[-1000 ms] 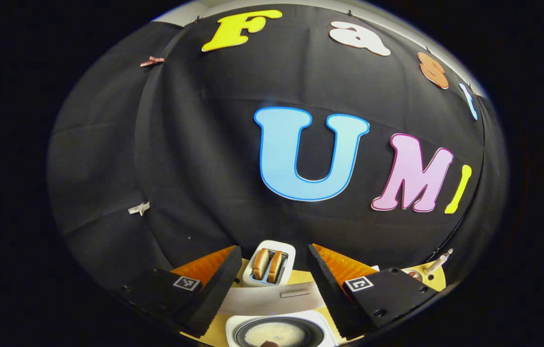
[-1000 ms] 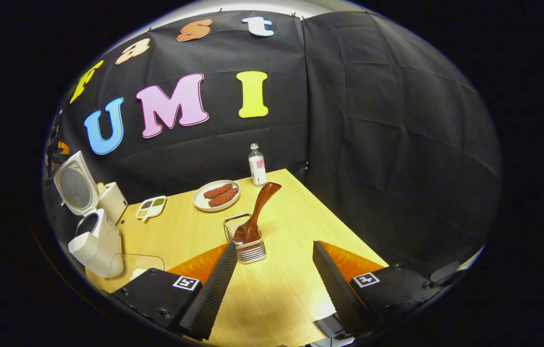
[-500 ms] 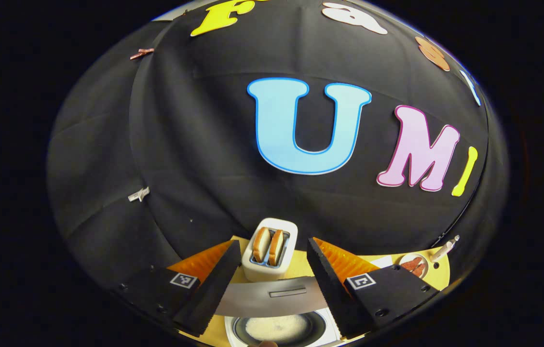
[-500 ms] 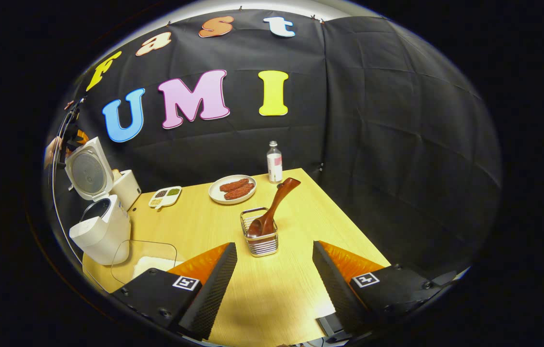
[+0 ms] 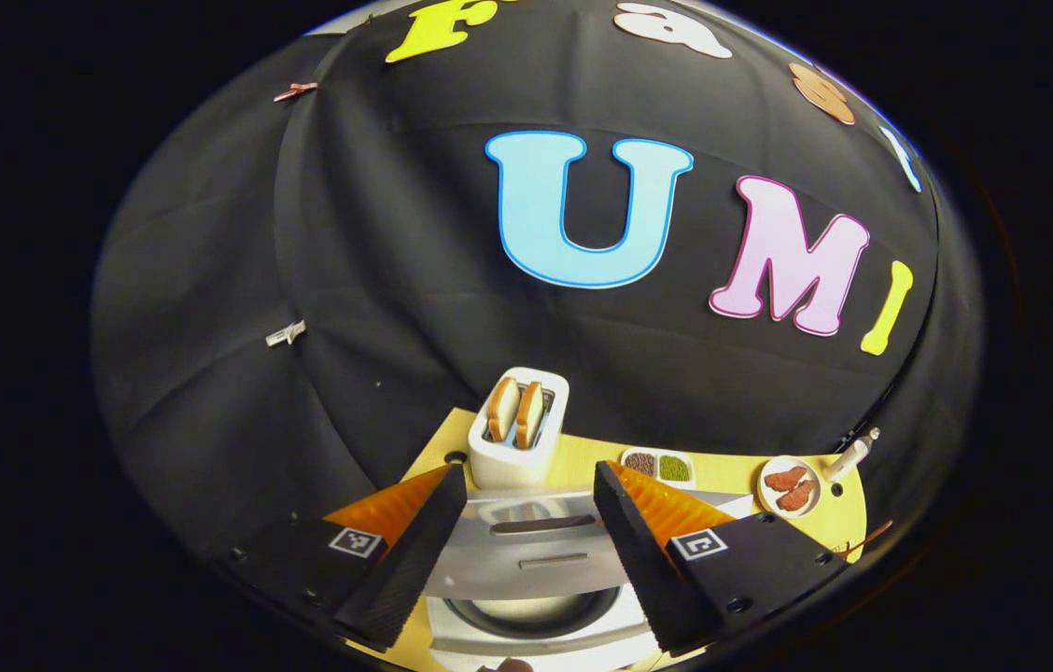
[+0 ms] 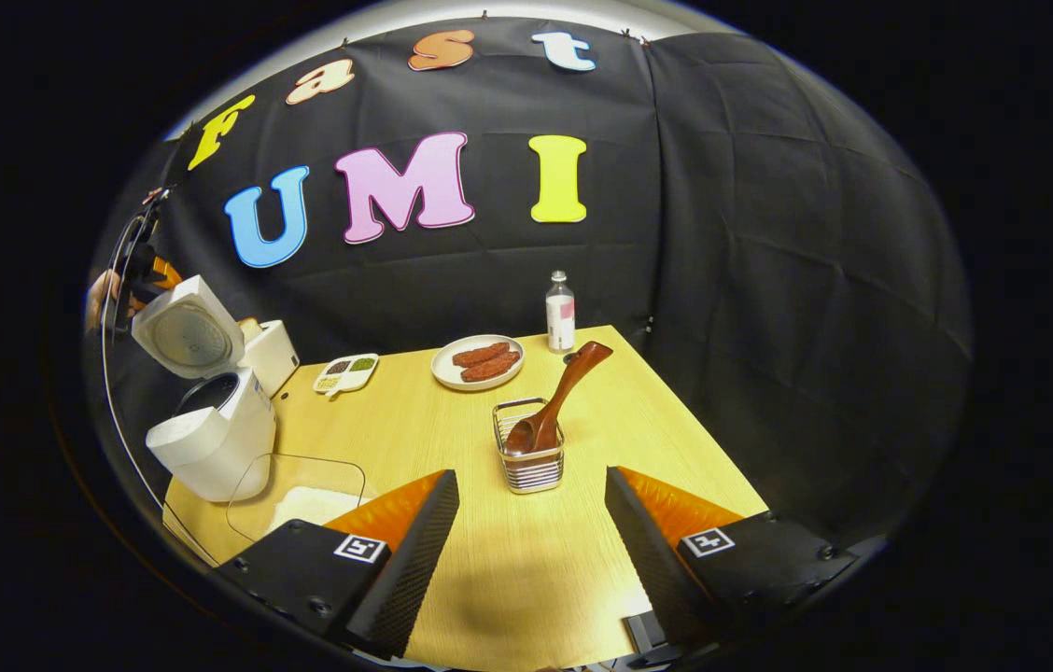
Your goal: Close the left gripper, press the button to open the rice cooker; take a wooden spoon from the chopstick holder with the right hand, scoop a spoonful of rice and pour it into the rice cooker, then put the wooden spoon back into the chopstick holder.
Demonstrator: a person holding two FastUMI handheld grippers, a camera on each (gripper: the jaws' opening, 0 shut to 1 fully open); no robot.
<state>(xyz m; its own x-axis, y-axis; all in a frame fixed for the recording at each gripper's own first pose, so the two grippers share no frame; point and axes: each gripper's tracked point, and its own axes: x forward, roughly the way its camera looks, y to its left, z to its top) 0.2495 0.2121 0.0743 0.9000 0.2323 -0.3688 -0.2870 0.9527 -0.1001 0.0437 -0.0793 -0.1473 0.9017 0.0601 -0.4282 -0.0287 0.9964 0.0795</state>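
Observation:
In the right gripper view the white rice cooker [image 6: 214, 448] stands at the table's left edge, its lid [image 6: 186, 334] raised and leaning forward over the pot. Behind the lid I see a hand with my left gripper [image 6: 130, 280]. The wooden spoon [image 6: 562, 392] leans in the wire chopstick holder [image 6: 528, 464], just beyond my open, empty right gripper [image 6: 531, 485]. A clear box of rice [image 6: 298, 490] sits in front of the cooker. In the left gripper view my left gripper [image 5: 528, 471] is open above the lid [image 5: 531, 551] and the pot [image 5: 531, 611].
A white toaster [image 5: 519, 429] with two slices stands behind the cooker. Along the back of the yellow table [image 6: 508, 579] are a small condiment dish [image 6: 346, 371], a plate of sausages [image 6: 480, 359] and a bottle [image 6: 561, 324]. Black cloth walls close in the table's far sides.
The cooker lid has tipped forward from upright, covering more of the pot. The left gripper view has pitched downward. The right gripper has drawn back a little from the holder.

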